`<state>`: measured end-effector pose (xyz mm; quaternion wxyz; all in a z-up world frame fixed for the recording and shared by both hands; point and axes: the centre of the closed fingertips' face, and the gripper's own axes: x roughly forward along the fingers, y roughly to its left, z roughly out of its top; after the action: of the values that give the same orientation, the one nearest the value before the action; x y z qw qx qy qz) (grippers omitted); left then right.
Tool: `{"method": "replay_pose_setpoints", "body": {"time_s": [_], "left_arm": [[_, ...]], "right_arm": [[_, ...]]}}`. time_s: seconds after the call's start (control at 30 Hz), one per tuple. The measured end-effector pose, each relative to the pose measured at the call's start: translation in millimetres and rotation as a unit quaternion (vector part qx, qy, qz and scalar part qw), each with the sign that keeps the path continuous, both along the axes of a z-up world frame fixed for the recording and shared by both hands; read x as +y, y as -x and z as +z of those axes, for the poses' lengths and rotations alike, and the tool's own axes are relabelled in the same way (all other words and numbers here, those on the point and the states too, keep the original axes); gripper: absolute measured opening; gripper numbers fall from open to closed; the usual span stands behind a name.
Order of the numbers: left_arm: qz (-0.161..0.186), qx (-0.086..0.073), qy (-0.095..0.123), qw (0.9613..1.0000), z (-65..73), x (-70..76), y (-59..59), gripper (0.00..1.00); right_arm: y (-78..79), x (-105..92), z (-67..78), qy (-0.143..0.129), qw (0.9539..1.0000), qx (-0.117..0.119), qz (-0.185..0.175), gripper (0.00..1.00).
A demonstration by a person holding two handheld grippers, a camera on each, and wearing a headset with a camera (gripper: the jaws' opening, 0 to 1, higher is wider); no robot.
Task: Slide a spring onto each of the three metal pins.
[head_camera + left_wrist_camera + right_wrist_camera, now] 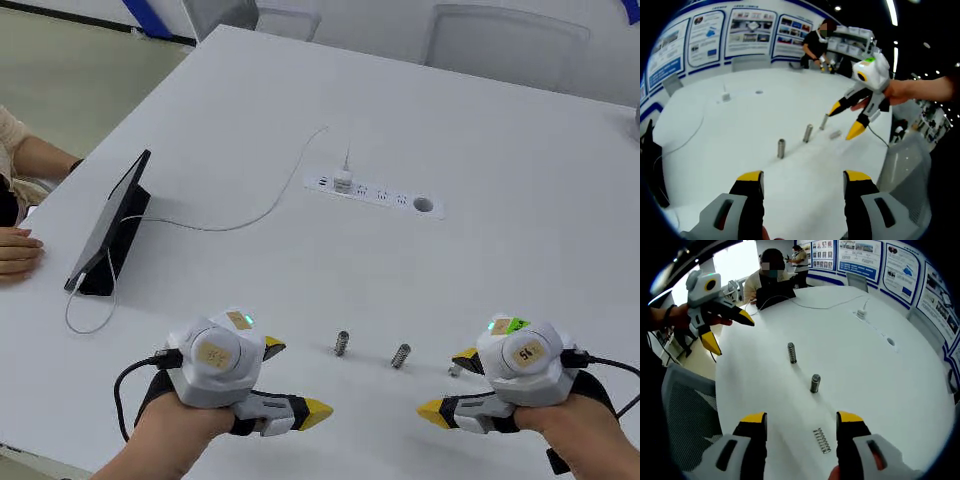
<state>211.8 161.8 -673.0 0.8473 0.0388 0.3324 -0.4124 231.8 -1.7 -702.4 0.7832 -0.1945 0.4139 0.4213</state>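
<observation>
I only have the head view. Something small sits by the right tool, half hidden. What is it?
Observer: In the right gripper view, a spring lies flat on the table between the right tool's open jaws, not gripped.
Operator: Where's the third pin?
Observer: The left gripper view shows the third pin upright, close by that spring.
Operator: Are the other two done?
Observer: The right gripper view shows coils around the nearer pin and the farther pin.

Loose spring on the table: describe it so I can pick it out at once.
On the white table, go to the near edge where the right gripper hovers with open yellow-tipped tongs. Between those tongs in the right gripper view lies the small metal coil spring. Unlike the two spring-wrapped pins standing upright farther out, it lies flat on its side.
</observation>
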Motion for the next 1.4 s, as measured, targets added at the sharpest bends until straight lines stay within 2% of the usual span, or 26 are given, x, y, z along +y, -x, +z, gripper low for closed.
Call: {"method": "replay_pose_setpoints", "body": {"time_s": [0.13,0.4,0.67,0.87,1.03,1.4], "left_arm": [[0.000,0.000,-0.001,1.0000,0.0,-0.8,0.2,0.66],[-0.005,0.000,-0.001,1.0000,0.5,-7.9,0.7,0.66],[-0.010,0.003,-0.003,0.9999,-1.6,-11.6,2.7,0.66],[-0.015,0.004,-0.005,0.9999,-2.2,-14.2,3.3,0.66],[-0.015,0.003,-0.006,0.9999,-2.3,-15.3,2.4,0.67],[-0.026,0.007,-0.009,0.9996,-6.0,-26.2,3.1,0.67]], "right_arm": [[4.6,-5.3,-0.4,-0.010,0.9998,0.003,-0.017,0.58],[21.3,-21.3,-15.9,-0.011,0.9989,0.017,-0.042,0.58],[34.3,-33.1,-21.2,-0.028,0.9962,0.018,-0.081,0.59],[42.8,-40.7,-24.1,-0.034,0.9946,0.025,-0.094,0.62],[45.3,-48.1,-21.6,-0.043,0.9926,0.026,-0.111,0.64],[42.7,-57.9,-13.4,-0.080,0.9847,0.017,-0.154,0.67]]}}
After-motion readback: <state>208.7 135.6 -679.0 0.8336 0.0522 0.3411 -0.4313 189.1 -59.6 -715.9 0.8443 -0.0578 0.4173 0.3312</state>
